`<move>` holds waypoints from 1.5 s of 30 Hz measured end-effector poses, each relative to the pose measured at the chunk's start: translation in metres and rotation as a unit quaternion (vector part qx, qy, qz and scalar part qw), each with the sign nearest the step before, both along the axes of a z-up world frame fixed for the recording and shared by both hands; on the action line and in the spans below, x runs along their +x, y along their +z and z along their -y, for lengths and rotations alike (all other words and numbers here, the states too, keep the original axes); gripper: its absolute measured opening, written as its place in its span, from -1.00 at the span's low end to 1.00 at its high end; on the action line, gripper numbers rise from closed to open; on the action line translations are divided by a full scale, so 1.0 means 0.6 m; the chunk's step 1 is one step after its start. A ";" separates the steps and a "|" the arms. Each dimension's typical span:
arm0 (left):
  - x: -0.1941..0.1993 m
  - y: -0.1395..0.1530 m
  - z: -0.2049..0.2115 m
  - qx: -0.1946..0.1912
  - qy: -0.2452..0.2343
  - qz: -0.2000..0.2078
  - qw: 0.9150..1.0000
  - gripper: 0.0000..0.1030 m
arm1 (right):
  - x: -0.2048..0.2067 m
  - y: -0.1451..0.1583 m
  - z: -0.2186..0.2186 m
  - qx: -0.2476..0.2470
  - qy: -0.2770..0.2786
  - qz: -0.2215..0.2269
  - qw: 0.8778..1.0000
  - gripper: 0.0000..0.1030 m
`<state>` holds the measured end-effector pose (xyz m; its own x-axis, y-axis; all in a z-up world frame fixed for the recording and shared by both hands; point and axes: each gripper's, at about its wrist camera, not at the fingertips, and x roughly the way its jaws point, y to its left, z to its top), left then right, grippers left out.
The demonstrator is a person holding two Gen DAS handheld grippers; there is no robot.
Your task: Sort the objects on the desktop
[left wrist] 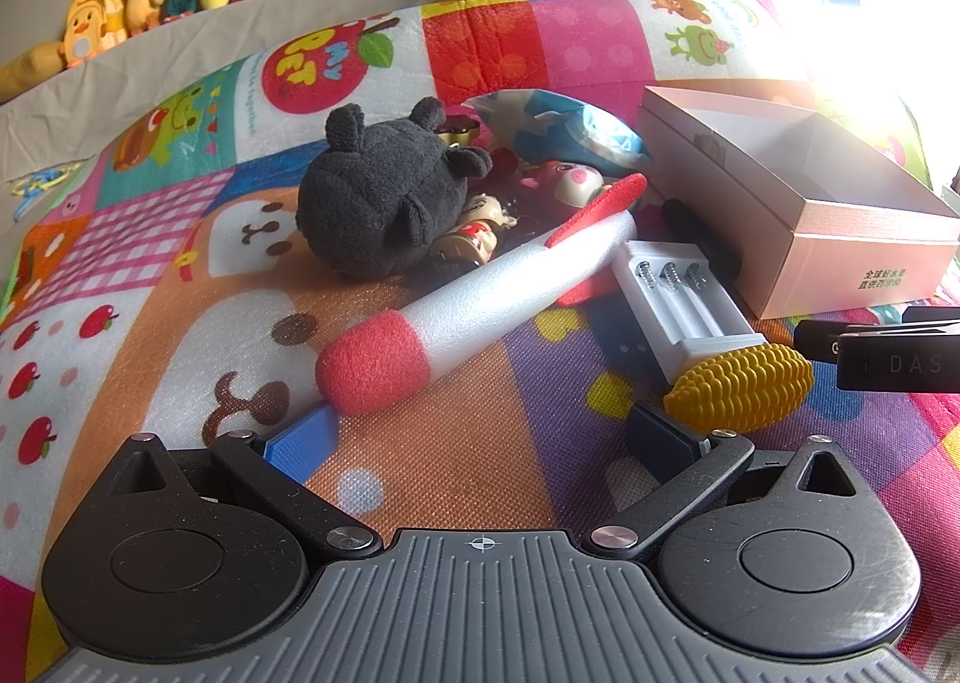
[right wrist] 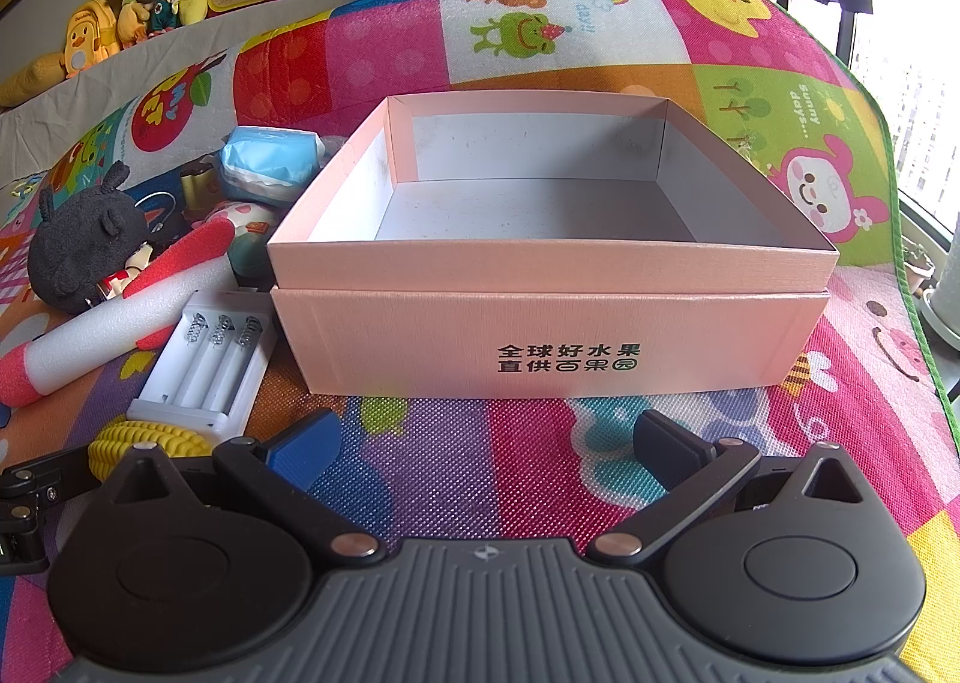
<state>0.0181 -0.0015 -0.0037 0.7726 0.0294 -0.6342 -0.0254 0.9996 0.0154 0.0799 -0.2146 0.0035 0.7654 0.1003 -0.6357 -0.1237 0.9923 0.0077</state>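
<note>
left hand-held gripper [left wrist: 480, 431]: your jaws apart, holding nothing
right hand-held gripper [right wrist: 486, 437]: apart too
pink box [right wrist: 552, 335]: nothing inside

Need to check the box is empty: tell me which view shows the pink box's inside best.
Right wrist view: the pink box faces the camera, floor visible and bare. The left wrist view shows it obliquely, partly washed out by glare.

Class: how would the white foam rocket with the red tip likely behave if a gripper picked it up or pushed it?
The white foam rocket with the red tip looks like soft foam, so it is probably light and squashes under the fingers. Its round body may roll, though its red fins would likely stop it.
</note>
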 end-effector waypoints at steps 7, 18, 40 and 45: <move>0.000 0.000 0.000 0.000 0.000 0.000 1.000 1.00 | 0.000 0.000 0.000 0.000 0.000 0.000 1.000 1.00; 0.002 0.001 0.001 -0.002 0.000 0.000 1.000 1.00 | 0.001 0.000 -0.001 -0.001 0.000 -0.001 1.000 1.00; 0.015 0.009 -0.037 -0.037 -0.045 -0.026 0.998 1.00 | -0.069 0.009 0.031 -0.009 0.055 -0.033 0.998 1.00; -0.001 0.008 -0.044 -0.014 -0.100 -0.034 0.994 1.00 | -0.067 0.012 0.033 -0.006 0.069 -0.037 0.997 1.00</move>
